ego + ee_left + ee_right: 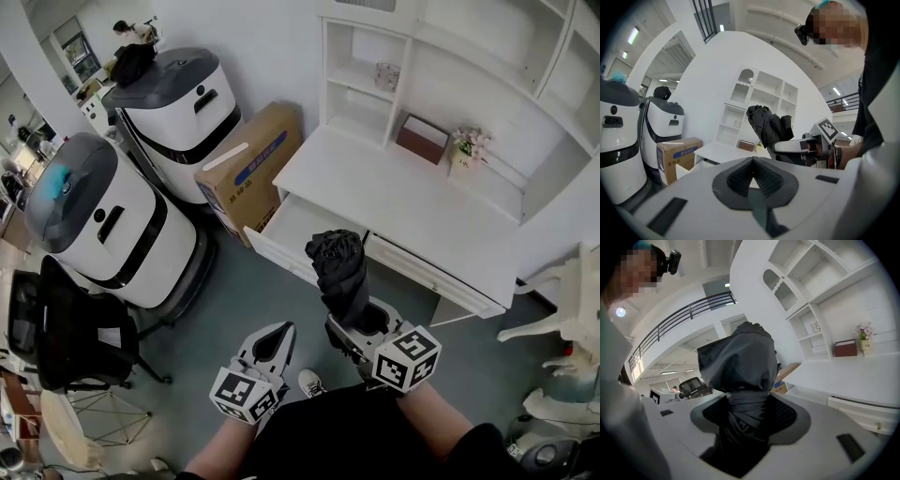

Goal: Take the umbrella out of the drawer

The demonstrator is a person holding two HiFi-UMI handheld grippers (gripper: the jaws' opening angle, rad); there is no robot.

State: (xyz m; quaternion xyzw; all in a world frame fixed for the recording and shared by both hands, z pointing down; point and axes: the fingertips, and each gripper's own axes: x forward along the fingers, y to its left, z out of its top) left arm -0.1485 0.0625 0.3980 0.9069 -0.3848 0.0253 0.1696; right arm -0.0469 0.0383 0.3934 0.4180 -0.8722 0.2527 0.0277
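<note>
Right gripper (354, 323) is clamped tight on the folded black umbrella (339, 267), which sticks up out of its jaws and is held clear of the drawer (292, 228). That drawer hangs open under the white desk (394, 197), just past the umbrella. Left gripper (274, 339) sits beside the right one, close to the person's body, jaws pressed together with nothing in them.

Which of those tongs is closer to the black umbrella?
Right. The right tongs are clamped on the umbrella; the left tongs sit shut and empty beside it, apart.
</note>
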